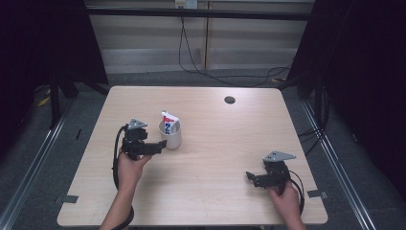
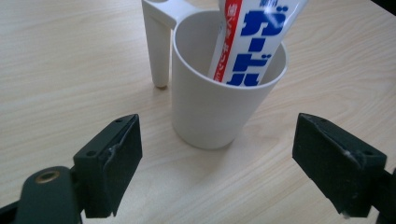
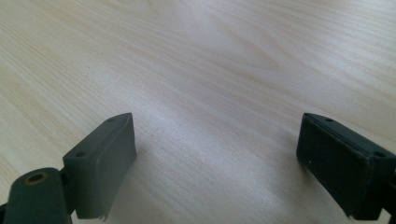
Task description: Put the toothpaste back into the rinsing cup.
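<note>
Left gripper (image 2: 217, 161) spread before cup (image 2: 219, 105) | toothpaste tube (image 2: 254, 39) blue Japanese lettering | right gripper (image 3: 217, 163) spread

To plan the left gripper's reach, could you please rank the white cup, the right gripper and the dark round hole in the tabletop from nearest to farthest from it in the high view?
From the left gripper:
1. White cup, just right of it.
2. Dark round hole, toward the far right of the table.
3. Right gripper, near the right front edge.

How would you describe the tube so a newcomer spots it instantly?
On the wooden table, left of centre, a white cup stands just ahead of the open left gripper. The tube leans inside it, the one item with blue and red lettering.
</note>
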The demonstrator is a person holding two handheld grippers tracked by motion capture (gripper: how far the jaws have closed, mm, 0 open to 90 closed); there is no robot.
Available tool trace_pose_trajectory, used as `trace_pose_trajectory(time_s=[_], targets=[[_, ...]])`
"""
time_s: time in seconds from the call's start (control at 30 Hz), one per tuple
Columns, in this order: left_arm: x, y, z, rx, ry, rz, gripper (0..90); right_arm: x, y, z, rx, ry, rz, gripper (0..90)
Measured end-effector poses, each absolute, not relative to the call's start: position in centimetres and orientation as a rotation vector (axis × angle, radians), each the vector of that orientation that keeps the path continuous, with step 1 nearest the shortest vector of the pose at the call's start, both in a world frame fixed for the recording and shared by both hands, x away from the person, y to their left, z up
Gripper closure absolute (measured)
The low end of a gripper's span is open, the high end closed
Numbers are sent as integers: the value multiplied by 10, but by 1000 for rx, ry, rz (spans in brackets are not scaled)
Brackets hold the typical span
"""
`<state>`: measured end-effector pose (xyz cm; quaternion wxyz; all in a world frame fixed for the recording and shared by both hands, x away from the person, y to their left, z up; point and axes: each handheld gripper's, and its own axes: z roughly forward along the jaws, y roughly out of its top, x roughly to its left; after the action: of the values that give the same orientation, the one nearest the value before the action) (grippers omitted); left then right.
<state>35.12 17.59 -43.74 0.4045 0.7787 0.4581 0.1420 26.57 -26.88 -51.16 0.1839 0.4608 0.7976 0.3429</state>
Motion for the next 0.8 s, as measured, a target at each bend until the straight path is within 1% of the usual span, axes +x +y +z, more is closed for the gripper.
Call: trace_pose_trajectory(time_s=[0.8], targets=[[335, 184, -470, 1978, 1143, 325, 161, 266, -269, -512, 1299, 2249, 967, 113]])
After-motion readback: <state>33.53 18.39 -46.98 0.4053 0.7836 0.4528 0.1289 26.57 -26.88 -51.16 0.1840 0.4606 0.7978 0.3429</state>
